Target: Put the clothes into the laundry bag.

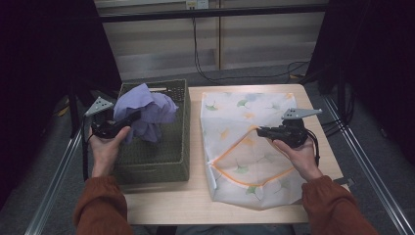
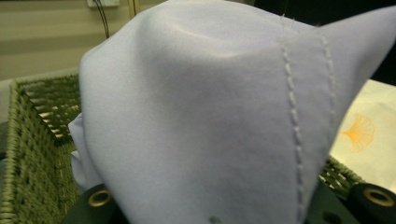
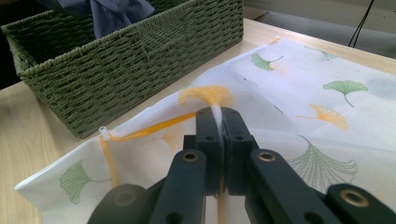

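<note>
One lilac garment (image 1: 147, 111), held above one green woven basket (image 1: 173, 161) at left, pinched by the left gripper (image 1: 131, 117). One leaf-print mesh bag (image 1: 235, 122) at right, its upper layer pinched by the right gripper (image 3: 219, 122). Left gripper view shows the garment's double stitching; right gripper view, the bag's orange zip (image 3: 154, 126).

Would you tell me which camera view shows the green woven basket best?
The high view: the whole basket shows, beside the leaf-print bag, with the lilac cloth above it. The right gripper view shows its long side and inside; the left gripper view only wall parts behind cloth.

Lavender cloth (image 1: 147, 110), olive-green woven basket (image 1: 178, 147), white bag (image 1: 244, 127) printed with green and orange ginkgo leaves, orange-trimmed.
</note>
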### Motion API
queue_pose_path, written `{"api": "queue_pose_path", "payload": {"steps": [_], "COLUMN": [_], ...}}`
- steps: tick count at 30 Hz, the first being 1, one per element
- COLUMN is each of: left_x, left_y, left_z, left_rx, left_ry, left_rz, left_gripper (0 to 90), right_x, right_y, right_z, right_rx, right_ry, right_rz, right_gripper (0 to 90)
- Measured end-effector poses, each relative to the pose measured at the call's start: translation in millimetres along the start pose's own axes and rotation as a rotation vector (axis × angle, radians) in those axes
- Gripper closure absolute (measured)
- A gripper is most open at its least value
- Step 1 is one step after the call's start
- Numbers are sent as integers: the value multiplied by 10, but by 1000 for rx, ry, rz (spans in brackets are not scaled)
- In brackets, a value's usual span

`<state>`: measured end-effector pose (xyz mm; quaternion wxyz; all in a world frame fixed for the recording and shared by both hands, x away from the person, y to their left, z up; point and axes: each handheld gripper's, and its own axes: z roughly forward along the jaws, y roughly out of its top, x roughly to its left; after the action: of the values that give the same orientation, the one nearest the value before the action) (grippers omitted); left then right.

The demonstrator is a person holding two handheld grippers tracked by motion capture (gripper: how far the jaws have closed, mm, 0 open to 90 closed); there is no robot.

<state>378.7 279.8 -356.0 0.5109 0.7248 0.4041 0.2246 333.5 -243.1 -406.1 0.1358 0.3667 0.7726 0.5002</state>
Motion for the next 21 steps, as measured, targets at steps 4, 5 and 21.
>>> {"api": "queue_pose_path", "payload": {"steps": [4,5,21], "left_x": [-27,-34,-102], "left_y": [60,78,216], "left_z": [-74,-101,-301], "left_rx": [-32,-43,-136], "left_ry": [2,0,-12], "left_rz": [10,16,24], "left_gripper": [770,770,770], "right_x": [0,-1,8], "right_y": [-2,-2,2], "right_z": [0,0,3], "right_rx": [1,0,-1], "right_ry": [0,0,0], "right_rz": [-1,-2,1], "right_gripper": [879,879,879]}}
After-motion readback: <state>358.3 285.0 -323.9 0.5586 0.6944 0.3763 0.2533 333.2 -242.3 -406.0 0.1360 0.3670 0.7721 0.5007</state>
